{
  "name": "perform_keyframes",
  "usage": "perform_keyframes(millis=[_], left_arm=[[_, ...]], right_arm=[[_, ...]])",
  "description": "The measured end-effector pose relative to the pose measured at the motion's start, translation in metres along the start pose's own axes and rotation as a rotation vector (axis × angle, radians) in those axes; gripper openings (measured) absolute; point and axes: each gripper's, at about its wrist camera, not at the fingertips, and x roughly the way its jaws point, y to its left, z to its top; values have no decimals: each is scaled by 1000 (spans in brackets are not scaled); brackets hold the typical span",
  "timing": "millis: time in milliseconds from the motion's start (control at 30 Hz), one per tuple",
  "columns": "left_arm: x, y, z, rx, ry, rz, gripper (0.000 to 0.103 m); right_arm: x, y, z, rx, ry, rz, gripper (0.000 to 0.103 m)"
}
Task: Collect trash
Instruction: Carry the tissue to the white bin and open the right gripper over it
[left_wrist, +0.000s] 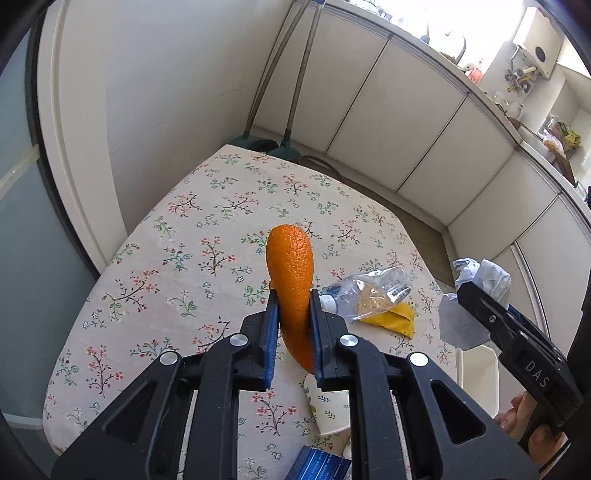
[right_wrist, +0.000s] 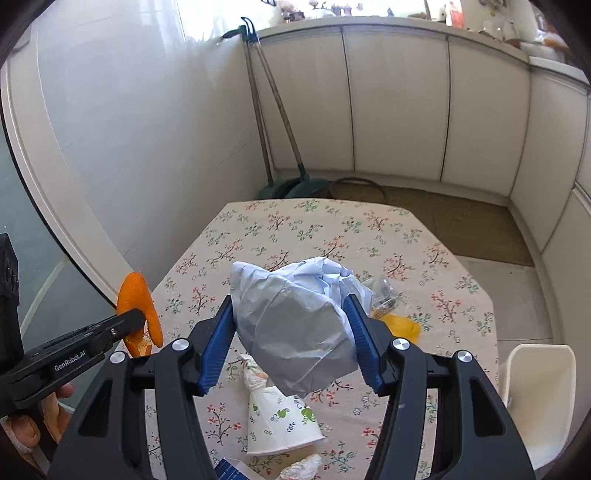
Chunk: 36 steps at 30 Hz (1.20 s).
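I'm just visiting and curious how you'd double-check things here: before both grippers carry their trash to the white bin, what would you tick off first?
1. Left gripper shut on the orange peel: ok.
2. Right gripper clamps the crumpled paper on both sides: ok.
3. Both pieces lifted off the floral tablecloth: ok.
4. White bin open, beside the table's right edge: ok.
5. Room left inside the bin: cannot tell, only part of it shows.
6. Table cleared: not ok; the plastic bottle, yellow scrap and paper cup remain.
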Motion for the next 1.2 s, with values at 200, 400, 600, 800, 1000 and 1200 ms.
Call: perform_keyframes(millis=[200, 400, 600, 800, 1000, 1200], left_arm=[[0, -19, -7, 29, -14, -24, 15], [2, -40, -15, 72, -16, -42, 15], [6, -61, -23, 105, -8, -55, 15], [9, -84, -30, 137, -7, -77, 15], [13, -109, -40, 180, 9, -110, 15], [20, -139, -55, 219, 37, -145, 15]], right_arm=[[-28, -25, 2, 26, -86, -72, 58], [-53, -61, 1, 93, -145, -146, 58], [-76, -104, -3, 182, -187, -226, 59], [-93, -148, -13, 270, -206, -307, 59], [-110, -193, -25, 351, -215, -398, 59], [-125, -236, -45, 430, -198, -505, 59]])
